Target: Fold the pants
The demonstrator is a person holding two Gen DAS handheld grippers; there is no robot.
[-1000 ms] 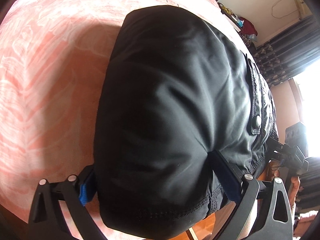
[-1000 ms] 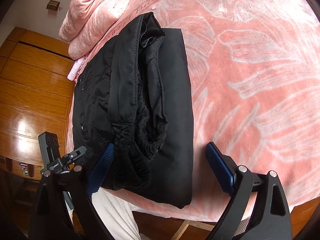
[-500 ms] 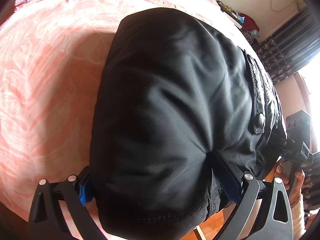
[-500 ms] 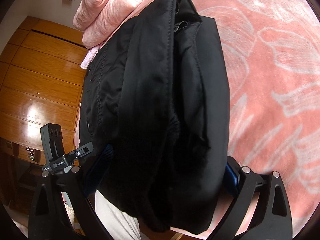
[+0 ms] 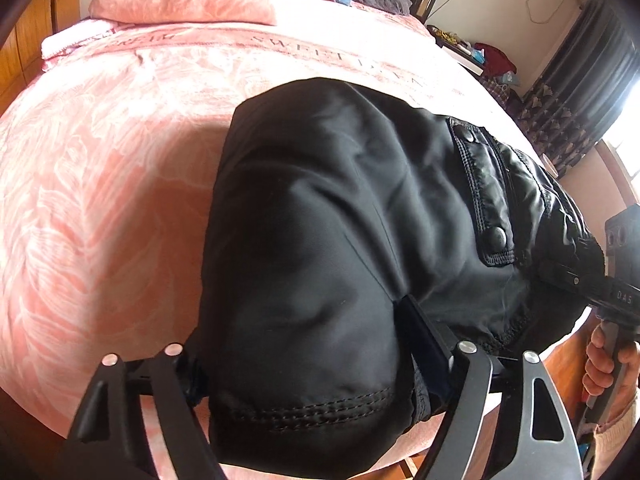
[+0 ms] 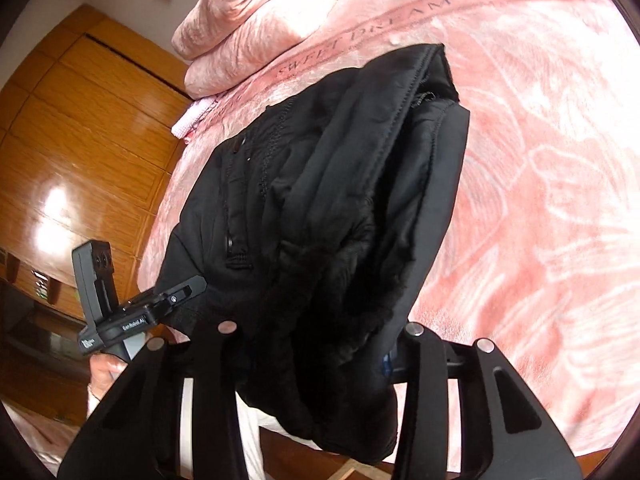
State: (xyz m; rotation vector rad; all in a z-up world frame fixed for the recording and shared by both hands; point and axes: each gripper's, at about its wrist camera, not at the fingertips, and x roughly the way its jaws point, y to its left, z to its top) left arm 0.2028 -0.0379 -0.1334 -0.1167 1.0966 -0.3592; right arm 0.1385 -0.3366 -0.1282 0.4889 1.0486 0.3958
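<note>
pants [image 5: 340, 248] folded into thick black bundle at near edge of pink bed [image 5: 100, 200]. left gripper [image 5: 304, 344] and right gripper [image 6: 316, 332] just closed, each pinching one end. your grip depth looks shallow, hard to confirm. lift both ends level, keep layers stacked.

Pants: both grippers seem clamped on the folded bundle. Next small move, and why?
Probably lift it clear together and level. The left gripper and right gripper have just closed on opposite ends of the black pants, whose far part seems to rest on the pink bedspread.
</note>
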